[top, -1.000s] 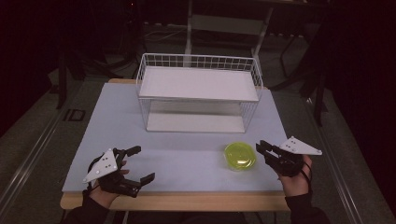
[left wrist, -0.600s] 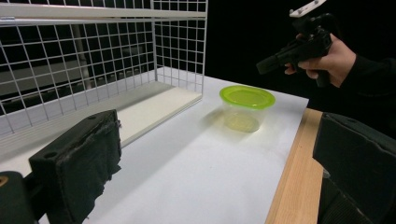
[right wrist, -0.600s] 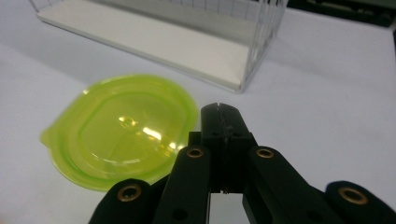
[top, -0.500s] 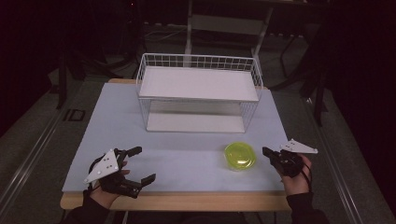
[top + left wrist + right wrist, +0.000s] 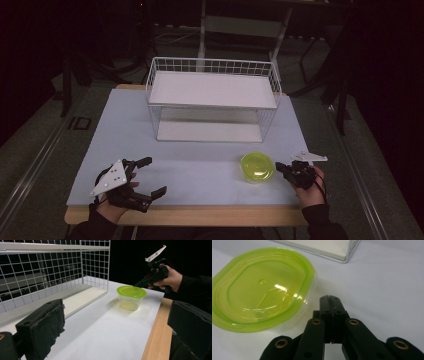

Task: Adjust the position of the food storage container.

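Toward the lower right of the high view, the right gripper (image 5: 281, 168) sat just beside the round, clear plastic container with a lime-green lid (image 5: 256, 167), its jaws pressed together on nothing, the tips pointing at the container's side. Closed like that, it looked better set to nudge the tub than to grasp it. At lower left, the left gripper (image 5: 155, 176) rested low over the pale blue table mat (image 5: 200, 165) with jaws spread wide, well apart from the container, apparently waiting. Upper centre, the white wire two-tier shelf rack (image 5: 212, 102) stood bare, a likely destination.
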The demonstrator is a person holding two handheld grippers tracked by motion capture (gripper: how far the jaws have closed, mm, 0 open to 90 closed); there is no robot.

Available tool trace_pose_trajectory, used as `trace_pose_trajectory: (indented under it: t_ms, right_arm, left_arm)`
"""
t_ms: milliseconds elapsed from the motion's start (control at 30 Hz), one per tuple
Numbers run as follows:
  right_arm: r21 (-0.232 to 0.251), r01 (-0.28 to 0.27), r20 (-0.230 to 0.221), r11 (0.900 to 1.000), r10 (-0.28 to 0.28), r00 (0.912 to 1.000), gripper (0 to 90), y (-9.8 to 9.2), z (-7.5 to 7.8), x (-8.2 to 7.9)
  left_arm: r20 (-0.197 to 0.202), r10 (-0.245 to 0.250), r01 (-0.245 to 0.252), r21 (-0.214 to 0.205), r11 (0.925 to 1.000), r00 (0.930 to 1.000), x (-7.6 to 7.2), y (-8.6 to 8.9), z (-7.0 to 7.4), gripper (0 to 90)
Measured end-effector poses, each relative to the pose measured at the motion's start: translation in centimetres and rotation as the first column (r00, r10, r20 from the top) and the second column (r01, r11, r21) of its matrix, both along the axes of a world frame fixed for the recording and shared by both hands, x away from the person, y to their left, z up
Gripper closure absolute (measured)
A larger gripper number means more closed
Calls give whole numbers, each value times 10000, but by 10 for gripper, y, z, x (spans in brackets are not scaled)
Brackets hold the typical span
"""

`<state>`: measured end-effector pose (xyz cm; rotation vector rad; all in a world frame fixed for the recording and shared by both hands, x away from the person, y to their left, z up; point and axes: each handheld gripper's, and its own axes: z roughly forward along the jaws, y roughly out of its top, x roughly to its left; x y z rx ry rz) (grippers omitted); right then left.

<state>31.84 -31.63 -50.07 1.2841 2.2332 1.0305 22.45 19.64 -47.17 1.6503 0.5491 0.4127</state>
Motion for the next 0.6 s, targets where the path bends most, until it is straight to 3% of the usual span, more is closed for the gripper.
trace_pose_trajectory:
  t_ms: [233,600]
  right_arm:
    - [-30,-337,-606,9994,334,9976,900,9,-11,3]
    - [-88,-937,-1003,9956,924,9907,900,26,-18,3]
  left_arm:
    - [9,-2,2,4,10000,10000,0,0,0,18]
    - [-11,5,-5,35,10000,10000,0,0,0,18]
